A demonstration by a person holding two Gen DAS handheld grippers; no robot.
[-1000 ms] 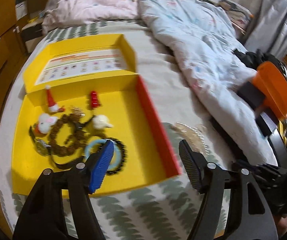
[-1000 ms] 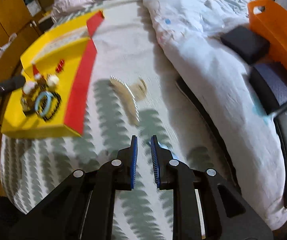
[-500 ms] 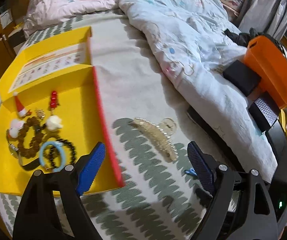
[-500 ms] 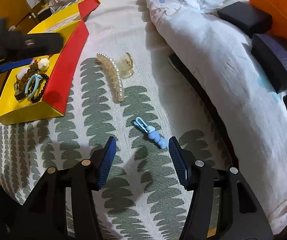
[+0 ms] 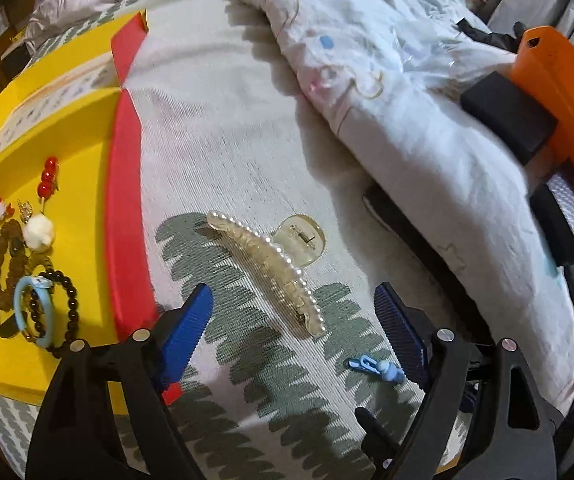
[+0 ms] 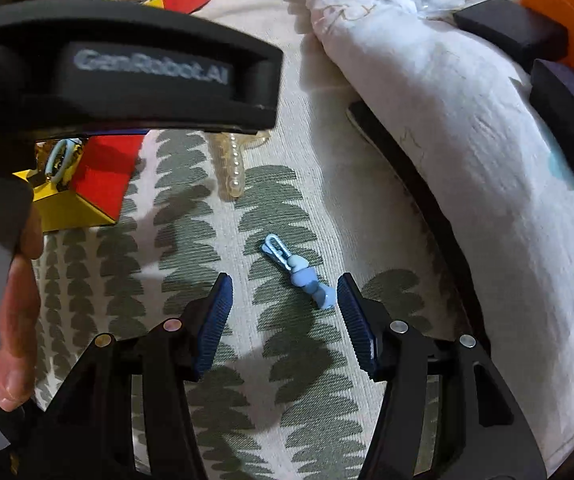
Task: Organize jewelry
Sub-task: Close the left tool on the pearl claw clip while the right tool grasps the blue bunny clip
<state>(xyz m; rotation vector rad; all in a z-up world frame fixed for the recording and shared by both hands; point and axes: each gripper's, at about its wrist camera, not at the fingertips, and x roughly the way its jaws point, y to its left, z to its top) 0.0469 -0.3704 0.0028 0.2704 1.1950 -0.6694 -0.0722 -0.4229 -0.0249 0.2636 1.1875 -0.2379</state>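
The left gripper [image 5: 293,314] hung wide open and held nothing, its two blue pads spread to either side of the pearl hair claw [image 5: 265,270] that lay on the bedspread [image 5: 223,152] just ahead of it. The claw ran slantwise, its near tip reaching between the pads and its clear rounded handle [image 5: 303,240] off to the far right. The right gripper [image 6: 283,312] was likewise wide open and empty, with the small blue clip [image 6: 297,272] lying between and just ahead of its pads, nearer the right one.

Off to the left of the left gripper sat the yellow tray [image 5: 87,216] with its red side wall, already holding bracelets [image 5: 39,292], a blue hair tie [image 5: 31,312] and small charms.

The claw looked like stiff, light plastic, glossy and likely slippery, and its glued pearls seemed apt to pop off under a hard squeeze. Closing across its narrow middle, pads on the flat sides below the pearl row, seemed the safest hold. The blue clip appeared tiny and light; it would probably skid on the weave, so its bulbous end offered the better purchase.
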